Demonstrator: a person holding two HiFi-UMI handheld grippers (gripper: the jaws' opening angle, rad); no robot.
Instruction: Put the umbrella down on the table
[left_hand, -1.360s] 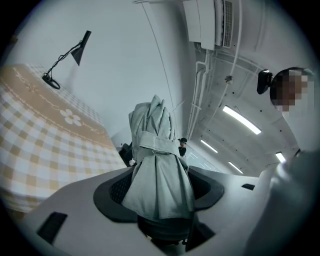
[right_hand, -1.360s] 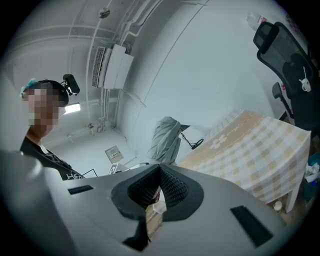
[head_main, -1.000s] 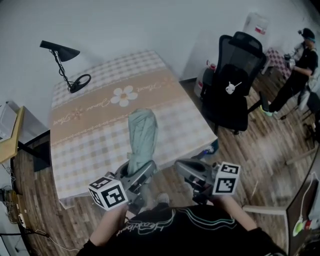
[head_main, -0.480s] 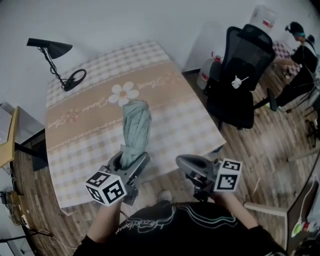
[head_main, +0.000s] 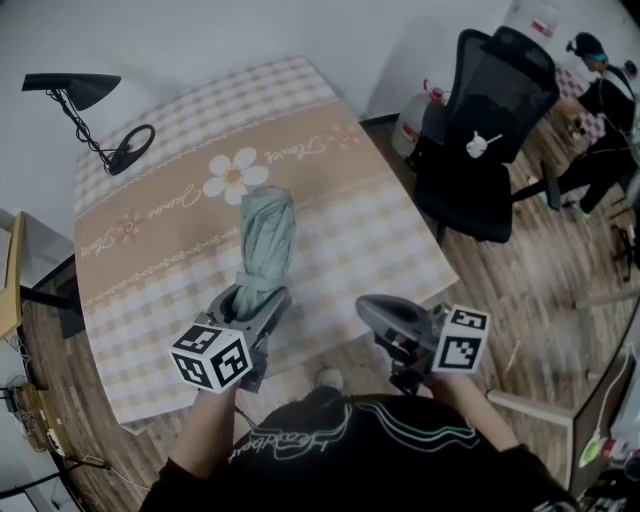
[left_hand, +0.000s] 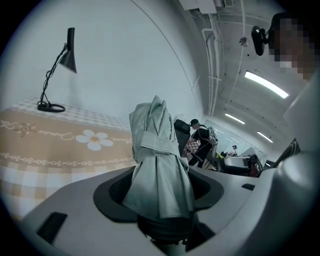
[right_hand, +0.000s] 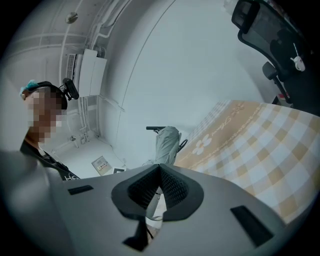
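Observation:
A folded pale green umbrella points away from me over the near half of the checked table. Its tip is close to the flower print. My left gripper is shut on the umbrella's lower end, just inside the table's near edge. In the left gripper view the umbrella fills the space between the jaws of the left gripper and stands tilted upward. I cannot tell whether the umbrella touches the cloth. My right gripper hangs at the table's near edge, to the right of the umbrella. In its own view the right gripper is shut on nothing.
A black desk lamp stands at the table's far left corner. A black office chair is beside the table's right edge, with a water bottle behind it. A person sits at the far right. Wooden floor surrounds the table.
Both grippers have moved forward and down towards the table. The umbrella has come farther over the cloth and leans lower, still held by the left gripper.

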